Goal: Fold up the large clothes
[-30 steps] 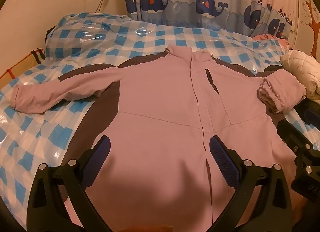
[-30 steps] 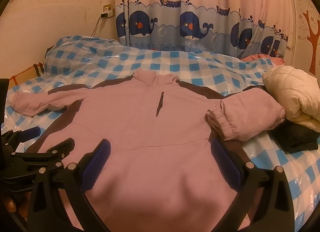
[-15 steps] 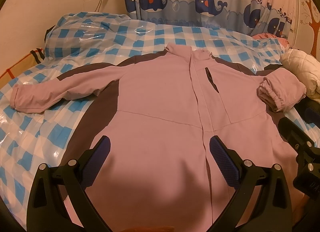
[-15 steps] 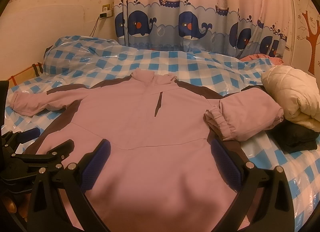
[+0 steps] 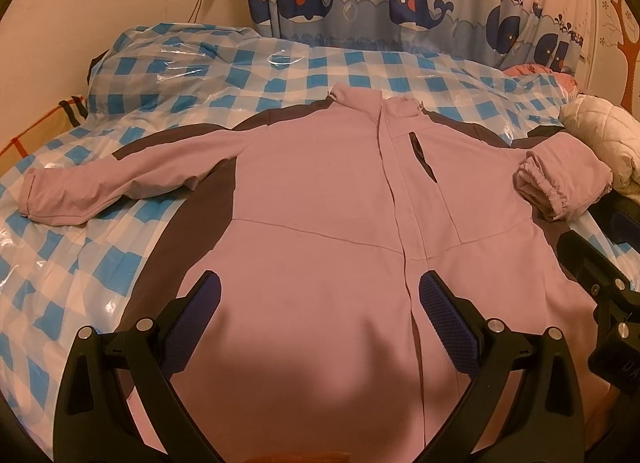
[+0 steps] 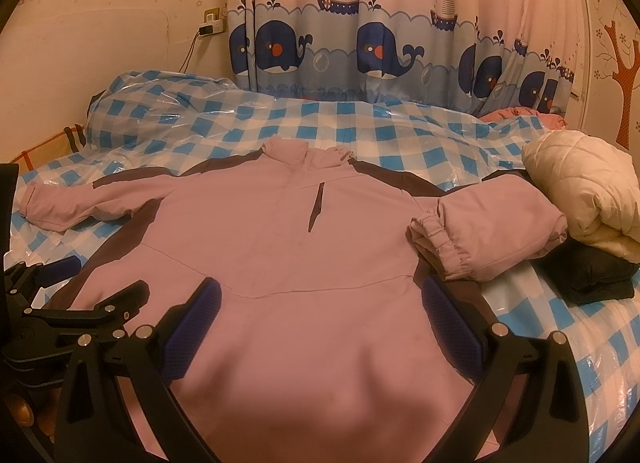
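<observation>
Jacket point(image 5: 320, 247) lies face up, zipped, spread flat on the bed point(image 5: 72, 263), collar toward the curtain point(image 5: 400, 3). Pink body, dark side and shoulder panels. Left to right: one sleeve point(image 5: 100, 187) stretched straight out over the blue-check plastic cover; chest pocket zip point(image 6: 316, 209) just right of the front zip; other sleeve point(image 6: 488, 231) doubled back on itself, cuff facing the body. Cream quilted bundle point(image 6: 588, 191) sits right of that sleeve, touching it, on top of a dark garment point(image 6: 592, 275).

Left gripper point(image 5: 318, 303) hovers over the lower front of the jacket, jaws wide, holding nothing. Right gripper point(image 6: 320, 311) same: over the hem area, jaws wide, empty. Contact with the fabric: cannot tell.
</observation>
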{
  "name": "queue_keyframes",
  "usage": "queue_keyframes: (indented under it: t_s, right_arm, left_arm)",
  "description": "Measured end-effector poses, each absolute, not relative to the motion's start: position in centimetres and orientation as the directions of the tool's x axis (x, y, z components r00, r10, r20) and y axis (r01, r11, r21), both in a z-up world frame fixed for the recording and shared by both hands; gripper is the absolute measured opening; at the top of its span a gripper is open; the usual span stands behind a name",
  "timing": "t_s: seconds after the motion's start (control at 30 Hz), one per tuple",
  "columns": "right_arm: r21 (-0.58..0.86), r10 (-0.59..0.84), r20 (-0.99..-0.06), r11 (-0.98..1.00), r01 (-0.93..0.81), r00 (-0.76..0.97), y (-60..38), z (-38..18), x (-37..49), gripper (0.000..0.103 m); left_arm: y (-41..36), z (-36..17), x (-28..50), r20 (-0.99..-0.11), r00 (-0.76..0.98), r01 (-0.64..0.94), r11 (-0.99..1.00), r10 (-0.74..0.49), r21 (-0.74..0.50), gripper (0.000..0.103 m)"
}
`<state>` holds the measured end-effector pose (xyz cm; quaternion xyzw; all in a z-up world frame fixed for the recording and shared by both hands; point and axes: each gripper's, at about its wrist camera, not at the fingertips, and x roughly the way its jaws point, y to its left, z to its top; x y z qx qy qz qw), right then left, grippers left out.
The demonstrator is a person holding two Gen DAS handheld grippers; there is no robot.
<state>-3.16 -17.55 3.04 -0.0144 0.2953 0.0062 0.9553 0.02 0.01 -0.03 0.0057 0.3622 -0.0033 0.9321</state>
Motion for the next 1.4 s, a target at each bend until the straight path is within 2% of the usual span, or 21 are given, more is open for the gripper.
queue_keyframes:
  t_s: [0.87, 1.0, 1.2, 1.4]
  right_arm:
    - [-0.017, 0.008, -0.574, 1.000, -0.021, 0.819, -17.9, 2.4, -3.0, 0.097]
    - [0.037, 0.037, -0.575, 0.999, -0.020, 0.817, -19.5, 2.2, -2.3, 0.097]
    - [0.245, 0.095, -0.562, 0.968, 0.055, 0.822, -28.3, 4.6, -1.5, 0.097]
    - [0.306, 0.027, -0.582, 0.933, 0.188, 0.813, -35.2, 5.4, -1.4, 0.097]
  left_arm:
    - [0.1, 0.0, 0.0, -0.678, 0.735, 0.008, 1.000, -0.001, 0.008, 0.096]
    - [0.6, -1.2, 0.0, -0.686, 0.728, 0.000, 1.000, -0.003, -0.004, 0.096]
    - [1.6, -1.1, 0.7, -0.700, 0.713, -0.010, 0.999, -0.023, -0.042, 0.096]
    - [0.9, -1.0, 0.2, -0.697, 0.716, 0.014, 0.999, -0.036, -0.037, 0.096]
